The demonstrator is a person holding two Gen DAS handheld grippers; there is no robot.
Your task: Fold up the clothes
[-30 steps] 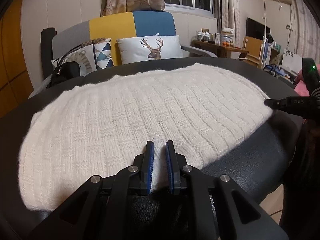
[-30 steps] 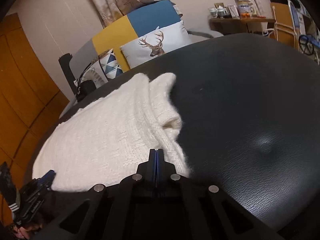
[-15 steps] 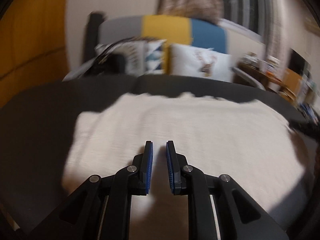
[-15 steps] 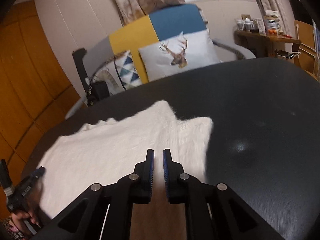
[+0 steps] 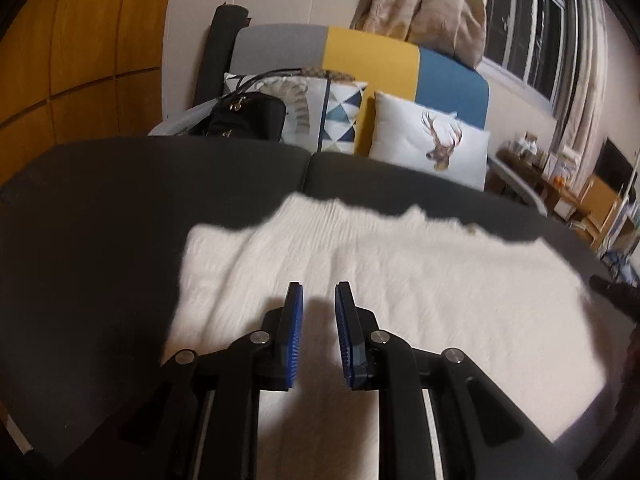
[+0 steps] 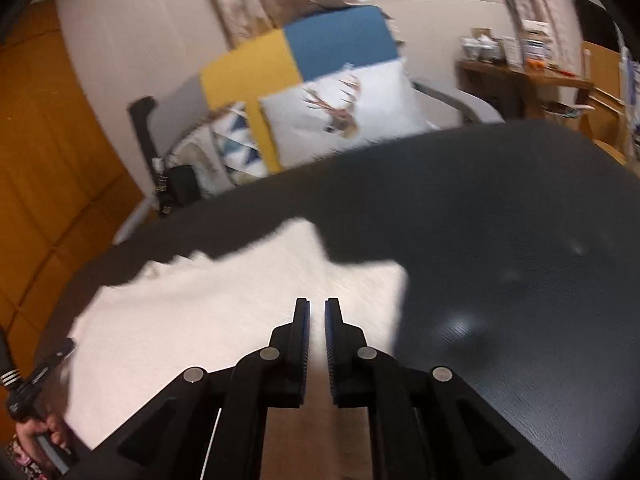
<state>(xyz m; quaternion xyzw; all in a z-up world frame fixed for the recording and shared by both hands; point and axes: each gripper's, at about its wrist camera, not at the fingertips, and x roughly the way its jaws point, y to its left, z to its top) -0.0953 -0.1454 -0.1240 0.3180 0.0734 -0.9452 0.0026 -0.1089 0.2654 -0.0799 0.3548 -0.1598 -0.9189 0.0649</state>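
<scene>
Now both grippers hang empty over the folded white sweater (image 5: 400,280).

Left gripper (image 5: 319,300) and right gripper (image 6: 316,312) each show fingers slightly spread, holding nothing; the sweater lies flat on the dark table (image 6: 500,200). Risk: a shallow pinch could lift only the top layer, pulling the fold apart.

home living room, colour-block sofa (image 5: 372,56), deer cushion (image 5: 432,144), curtained window (image 5: 520,24), wood panelling (image 5: 80,48)

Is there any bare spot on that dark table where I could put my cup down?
Yes: the dark table is bare right of the white sweater, out to its far edge. A bare strip also lies left of the sweater in the left view. The middle is covered by the sweater.
</scene>
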